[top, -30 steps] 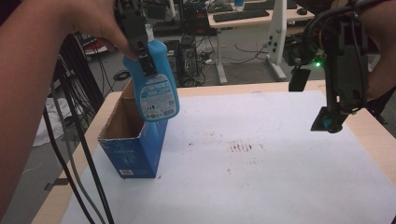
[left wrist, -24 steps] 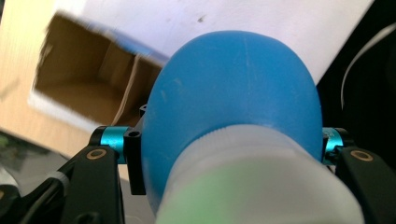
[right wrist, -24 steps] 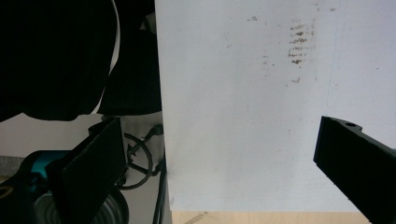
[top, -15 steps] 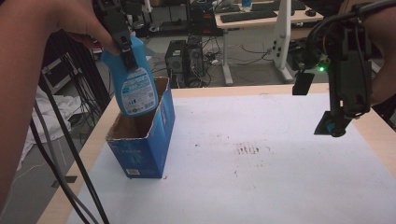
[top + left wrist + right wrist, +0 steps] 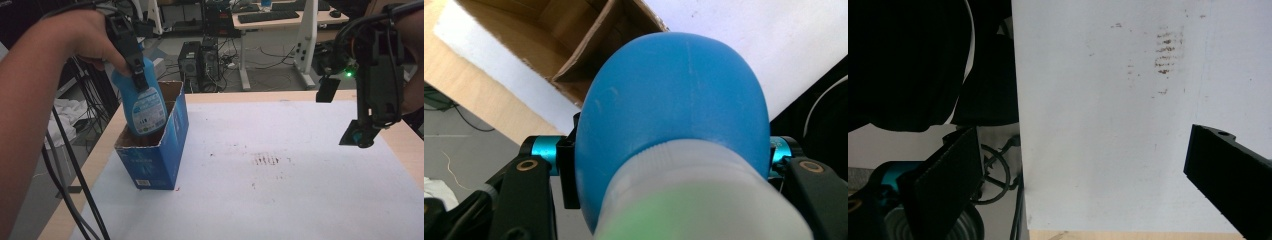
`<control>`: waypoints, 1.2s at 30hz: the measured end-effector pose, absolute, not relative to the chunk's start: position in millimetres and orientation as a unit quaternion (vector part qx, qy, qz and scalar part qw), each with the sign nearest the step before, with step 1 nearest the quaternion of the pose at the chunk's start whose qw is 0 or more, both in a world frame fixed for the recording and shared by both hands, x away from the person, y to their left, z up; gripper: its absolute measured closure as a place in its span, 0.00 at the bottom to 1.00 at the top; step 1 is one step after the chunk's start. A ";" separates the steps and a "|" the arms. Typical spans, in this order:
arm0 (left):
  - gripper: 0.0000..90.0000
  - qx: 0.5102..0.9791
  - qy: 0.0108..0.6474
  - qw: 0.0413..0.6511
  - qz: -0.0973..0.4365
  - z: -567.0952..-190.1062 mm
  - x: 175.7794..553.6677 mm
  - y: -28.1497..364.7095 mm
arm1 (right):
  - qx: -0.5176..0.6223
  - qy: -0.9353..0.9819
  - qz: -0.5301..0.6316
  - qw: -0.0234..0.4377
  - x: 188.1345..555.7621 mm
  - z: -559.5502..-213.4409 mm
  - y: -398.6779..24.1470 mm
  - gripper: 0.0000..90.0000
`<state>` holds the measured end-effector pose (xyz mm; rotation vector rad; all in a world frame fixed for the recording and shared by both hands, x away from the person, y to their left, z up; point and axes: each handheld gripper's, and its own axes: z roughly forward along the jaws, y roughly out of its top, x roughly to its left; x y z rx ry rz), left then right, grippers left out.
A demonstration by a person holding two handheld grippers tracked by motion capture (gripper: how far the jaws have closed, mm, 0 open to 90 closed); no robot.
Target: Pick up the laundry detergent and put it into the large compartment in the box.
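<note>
A blue bottle (image 5: 144,105) with a white label hangs with its base inside the open blue cardboard box (image 5: 155,160) at the table's left. My left gripper (image 5: 135,62) is shut on the bottle's upper part, held from above. In the left gripper view the blue bottle (image 5: 674,110) bulges between the black jaws, with the box's brown inside (image 5: 559,30) below it. My right gripper (image 5: 361,132) hangs open above the table's right side, nothing between its jaws; its own view shows the white sheet (image 5: 1108,125) in the wide gap.
A white sheet (image 5: 280,200) with brown smudges (image 5: 267,160) covers the wooden table (image 5: 405,150). Black cables (image 5: 65,165) hang off the left edge. Desks and a computer tower (image 5: 192,57) stand beyond the far edge.
My left gripper has carried the blue bottle left and down, from in front of the box's side to over its opening, so its base now sits inside. The right gripper barely moved.
</note>
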<state>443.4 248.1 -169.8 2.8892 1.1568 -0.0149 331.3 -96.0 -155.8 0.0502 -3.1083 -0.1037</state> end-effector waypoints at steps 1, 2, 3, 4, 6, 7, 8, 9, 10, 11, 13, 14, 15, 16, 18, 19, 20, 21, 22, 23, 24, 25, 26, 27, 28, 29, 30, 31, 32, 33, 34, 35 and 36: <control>0.43 0.930 0.367 0.013 -0.007 -174.8 443.8 248.1 | 0.016 -0.999 -0.034 0.016 331.3 -156.0 -96.3 0.02; 0.43 0.930 0.367 0.013 -0.007 -174.8 443.8 248.1 | 0.016 -0.999 -0.034 0.016 331.3 -156.0 -96.3 0.02; 0.43 0.931 0.363 0.016 -0.005 -185.1 443.7 247.4 | 0.016 -0.999 -0.034 0.015 331.3 -156.3 -97.3 0.02; 0.43 0.932 0.361 0.016 -0.004 -189.9 443.8 247.1 | 0.015 -0.999 -0.035 0.015 331.3 -156.5 -97.8 0.02; 0.43 0.937 0.350 0.008 -0.003 -199.8 443.6 245.8 | 0.015 -0.999 -0.036 0.016 331.6 -157.3 -98.7 0.02; 0.43 0.939 0.344 0.006 -0.004 -204.8 443.7 245.1 | 0.014 -0.999 -0.035 0.016 331.8 -157.6 -99.2 0.02; 0.43 0.941 0.337 0.005 -0.004 -209.7 443.5 244.1 | 0.013 -0.999 -0.035 0.017 332.1 -158.0 -99.6 0.02; 0.43 0.943 0.332 0.002 -0.006 -214.2 443.5 243.2 | 0.013 -0.999 -0.036 0.017 332.4 -158.4 -99.9 0.02; 0.43 0.945 0.327 0.000 -0.006 -218.8 443.4 242.5 | 0.013 -0.999 -0.036 0.017 332.6 -158.8 -100.2 0.02; 0.43 0.946 0.324 -0.002 -0.006 -223.4 443.3 242.1 | 0.012 -0.999 -0.036 0.017 332.7 -159.1 -100.4 0.02; 0.43 0.948 0.317 -0.005 -0.010 -232.3 443.4 241.8 | 0.012 -0.999 -0.036 0.019 332.9 -160.0 -100.8 0.02; 0.43 0.948 0.317 -0.005 -0.010 -232.3 443.4 241.8 | 0.012 -0.999 -0.036 0.018 333.1 -160.3 -101.0 0.02; 0.43 0.950 0.311 -0.008 -0.016 -240.7 443.3 241.6 | 0.012 -0.999 -0.037 0.018 333.4 -160.6 -101.4 0.02; 0.43 0.952 0.304 -0.007 -0.015 -244.2 443.0 241.4 | 0.012 -0.999 -0.037 0.018 333.7 -160.8 -101.7 0.02; 0.43 0.954 0.299 -0.009 -0.016 -247.6 442.6 241.2 | 0.013 -0.999 -0.037 0.019 334.2 -161.2 -102.5 0.02; 0.43 0.955 0.295 -0.011 -0.017 -254.0 442.3 241.0 | 0.012 -0.999 -0.038 0.019 334.5 -161.5 -102.9 0.02; 0.43 0.957 0.291 -0.013 -0.017 -256.9 442.2 241.1 | 0.012 -0.999 -0.037 0.019 334.7 -161.7 -103.1 0.02; 0.43 0.958 0.287 -0.014 -0.018 -259.8 442.0 241.2 | 0.012 -0.999 -0.038 0.019 334.9 -162.0 -103.2 0.02; 0.43 0.958 0.287 -0.014 -0.018 -259.8 442.0 241.2 | 0.014 -0.999 -0.039 0.020 335.1 -162.4 -103.3 0.02; 0.43 0.958 0.287 -0.015 -0.019 -265.2 442.2 241.6 | 0.013 -0.999 -0.038 0.020 335.2 -162.8 -103.3 0.02; 0.43 0.959 0.283 -0.016 -0.019 -267.5 442.1 241.5 | 0.012 -0.999 -0.038 0.020 335.2 -163.1 -103.2 0.02; 0.43 0.959 0.283 -0.016 -0.019 -267.5 442.1 241.5 | 0.012 -0.999 -0.038 0.020 335.2 -163.1 -103.2 0.02; 0.43 0.960 0.278 -0.015 -0.018 -269.8 441.9 241.4 | 0.013 -0.999 -0.038 0.020 335.2 -163.5 -103.2 0.02; 0.43 0.961 0.276 -0.015 -0.018 -274.2 442.0 241.6 | 0.014 -0.999 -0.038 0.021 335.5 -164.2 -103.1 0.02; 0.43 0.962 0.273 -0.016 -0.018 -276.2 442.1 241.6 | 0.014 -0.999 -0.039 0.022 335.8 -164.5 -103.2 0.02; 0.43 0.961 0.274 -0.015 -0.018 -278.1 442.4 241.8 | 0.013 -0.999 -0.038 0.022 335.9 -164.8 -103.3 0.02; 0.43 0.961 0.274 -0.015 -0.018 -278.1 442.4 241.8 | 0.012 -0.999 -0.037 0.022 336.2 -165.0 -103.3 0.02; 0.43 0.961 0.277 -0.017 -0.019 -281.7 442.8 242.2 | 0.012 -0.999 -0.036 0.022 336.3 -165.1 -103.4 0.02; 0.43 0.961 0.277 -0.017 -0.019 -281.7 442.8 242.2 | 0.012 -0.999 -0.037 0.022 336.4 -165.0 -103.3 0.02; 0.43 0.959 0.283 -0.018 -0.023 -286.0 443.3 242.8 | 0.012 -0.999 -0.037 0.022 336.4 -164.8 -103.1 0.02; 0.43 0.958 0.284 -0.019 -0.025 -288.3 443.5 242.9 | 0.012 -0.999 -0.038 0.022 336.3 -164.7 -102.8 0.02; 0.43 0.958 0.284 -0.019 -0.025 -288.3 443.5 242.9 | 0.012 -0.999 -0.038 0.022 336.3 -164.7 -102.8 0.02; 0.43 0.958 0.284 -0.021 -0.028 -293.7 443.6 243.1 | 0.014 -0.999 -0.037 0.023 336.6 -165.1 -102.3 0.02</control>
